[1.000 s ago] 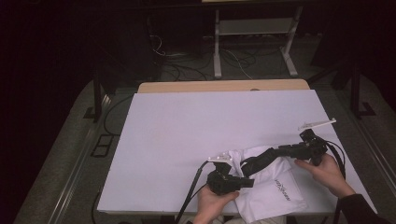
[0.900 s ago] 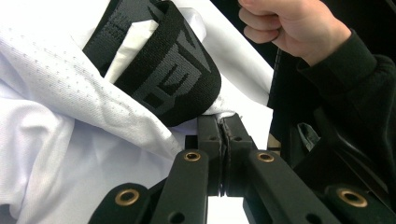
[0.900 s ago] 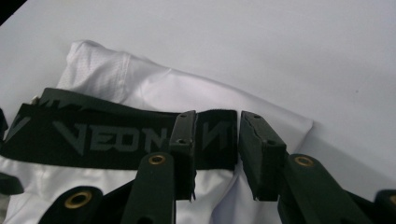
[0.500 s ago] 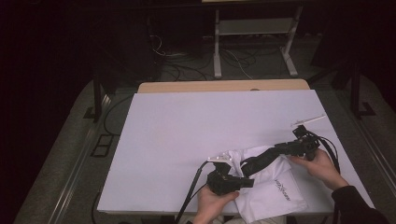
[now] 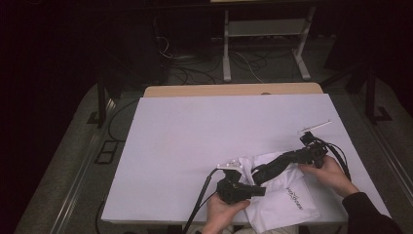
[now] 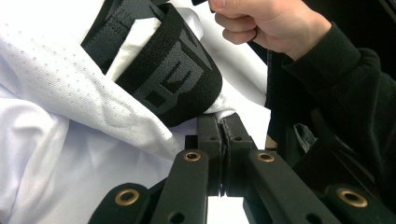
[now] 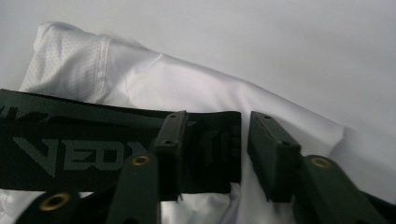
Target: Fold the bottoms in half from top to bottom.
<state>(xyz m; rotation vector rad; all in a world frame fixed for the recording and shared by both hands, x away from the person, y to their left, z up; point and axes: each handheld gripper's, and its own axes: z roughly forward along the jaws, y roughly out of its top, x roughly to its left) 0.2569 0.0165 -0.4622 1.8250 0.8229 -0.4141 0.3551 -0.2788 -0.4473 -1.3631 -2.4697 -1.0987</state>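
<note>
White mesh shorts with black elastic waistband [image 5: 277, 163] run lengthwise between my grippers. Left gripper [image 6: 223, 140] pinches fabric; right gripper [image 7: 212, 154], nearer the band's end, has been closing, jaws part-open astride it.

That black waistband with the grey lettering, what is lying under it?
Under the black waistband lies white mesh fabric of the same garment, spread on the white table. Whatever the fabric covers is hidden.

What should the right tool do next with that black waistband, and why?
Probably close the right tool on the black elastic waistband with grey lettering. Its jaws stand apart, one over the band's end, the other off it, so it has no grip. The left tool is shut on the white mesh garment; a second hold would likely let the person pull the band straight.
</note>
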